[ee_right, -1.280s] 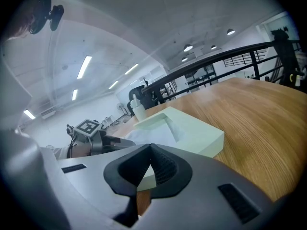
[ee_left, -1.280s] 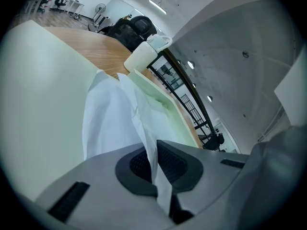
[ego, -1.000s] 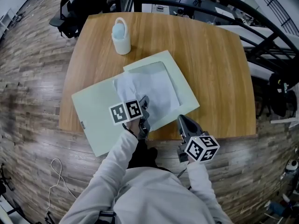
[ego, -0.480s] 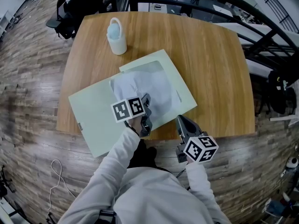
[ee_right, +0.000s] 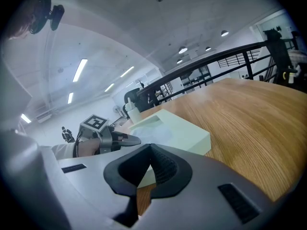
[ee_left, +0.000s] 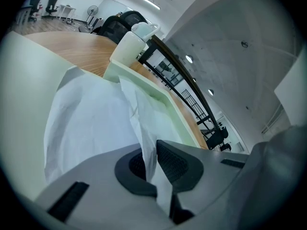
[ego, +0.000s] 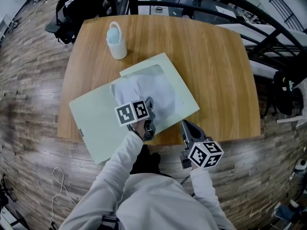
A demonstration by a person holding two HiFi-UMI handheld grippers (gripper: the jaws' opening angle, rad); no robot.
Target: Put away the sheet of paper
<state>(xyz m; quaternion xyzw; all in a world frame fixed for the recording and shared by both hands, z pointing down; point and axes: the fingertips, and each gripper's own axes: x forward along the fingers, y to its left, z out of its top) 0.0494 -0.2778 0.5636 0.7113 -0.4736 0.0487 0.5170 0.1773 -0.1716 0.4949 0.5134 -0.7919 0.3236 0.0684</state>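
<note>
A crumpled white sheet of paper [ego: 153, 91] lies on an open pale green folder [ego: 96, 121] at the near edge of the wooden table [ego: 216, 66]. My left gripper [ego: 149, 104] is shut on the sheet's near edge. In the left gripper view the paper [ee_left: 96, 123] rises in a fold and is pinched between the dark pads of the left gripper [ee_left: 151, 152]. My right gripper [ego: 185, 124] hangs off the table's front edge, right of the folder, shut and holding nothing. The right gripper view shows the right gripper [ee_right: 151, 153] facing the folder [ee_right: 182, 131] and the left gripper [ee_right: 125, 139].
A white handled cup [ego: 116, 40] with something pale blue inside stands at the table's far left, beyond the folder. Dark railings [ego: 268, 28] and office chairs [ego: 72, 6] surround the table. Wood floor lies below the front edge.
The left gripper keeps its hold on the paper and has barely moved. The head view has drifted slightly, so table and folder sit a little further left.
</note>
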